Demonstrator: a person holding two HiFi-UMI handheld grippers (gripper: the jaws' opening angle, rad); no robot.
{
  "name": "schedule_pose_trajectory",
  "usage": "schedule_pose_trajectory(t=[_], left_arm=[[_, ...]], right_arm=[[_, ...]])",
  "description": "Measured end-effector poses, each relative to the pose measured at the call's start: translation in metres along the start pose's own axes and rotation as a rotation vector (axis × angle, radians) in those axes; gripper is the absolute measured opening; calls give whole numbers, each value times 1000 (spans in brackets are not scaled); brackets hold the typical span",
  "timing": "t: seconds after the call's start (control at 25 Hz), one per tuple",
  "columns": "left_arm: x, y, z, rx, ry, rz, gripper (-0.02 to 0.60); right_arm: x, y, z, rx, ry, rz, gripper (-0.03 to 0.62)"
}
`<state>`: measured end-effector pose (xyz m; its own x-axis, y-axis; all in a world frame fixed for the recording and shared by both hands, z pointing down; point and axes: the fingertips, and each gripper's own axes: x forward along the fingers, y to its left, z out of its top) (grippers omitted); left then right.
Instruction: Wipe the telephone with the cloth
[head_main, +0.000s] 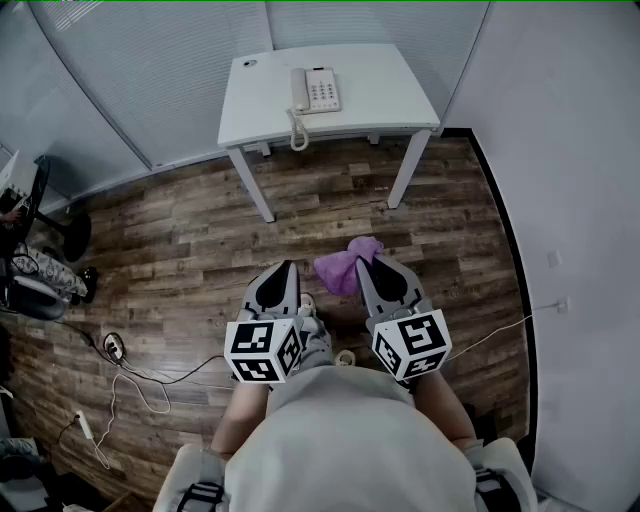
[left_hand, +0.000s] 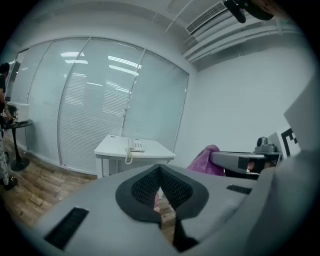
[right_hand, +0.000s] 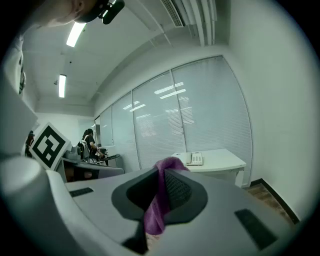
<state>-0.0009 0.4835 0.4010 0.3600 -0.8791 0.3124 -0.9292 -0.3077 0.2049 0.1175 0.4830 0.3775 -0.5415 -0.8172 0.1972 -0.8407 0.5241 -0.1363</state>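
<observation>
Two claws are held side by side low in the head view, above a wood-plank floor (head_main: 180, 230). The left claw (head_main: 287, 268) has its jaws together with nothing in them. The right claw (head_main: 363, 263) is pinched on a purple cloth (head_main: 342, 268), which bunches out between the two tips. Each claw carries its cube of square markers close to the person's body. Well ahead of them, against a wall of closed blinds (head_main: 150, 70), stands a white surface (head_main: 385, 95). The telephone (head_main: 316, 90) lies on it toward the far edge, with its handset (head_main: 299, 90) on the cradle at its left side and the coiled cord (head_main: 297, 135) hanging over the near edge. Cables (head_main: 130, 375) trail across the floor at the left. In the left gripper view the jaws meet in a closed seam and hold nothing. The surface with the telephone stands beyond them before the blinds, well apart, and the cloth shows at the right, at the tip of the other claw. In the right gripper view the cloth is clamped between the pads, one fold rising above the jaw tips and a tail hanging toward the camera. The surface and telephone sit beyond, right of centre and well apart from the cloth, and a person (right_hand: 90, 142) stands far off at the left.
</observation>
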Motion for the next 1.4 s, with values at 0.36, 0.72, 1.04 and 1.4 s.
schedule_pose_trajectory(t=[0.36, 0.72, 1.04, 1.4], left_arm=[[3, -18, 5, 31, -2, -44, 9], [13, -12, 6, 38, -2, -28, 9], [33, 19, 10, -4, 35, 8, 9], [79, 55, 32, -12, 55, -1, 9]], right_arm=[[-13, -1, 2, -18, -2, -22, 43], [4, -9, -2, 17, 7, -15, 44], [37, -14, 7, 39, 1, 8, 44], [100, -29, 25, 36, 5, 18, 44]])
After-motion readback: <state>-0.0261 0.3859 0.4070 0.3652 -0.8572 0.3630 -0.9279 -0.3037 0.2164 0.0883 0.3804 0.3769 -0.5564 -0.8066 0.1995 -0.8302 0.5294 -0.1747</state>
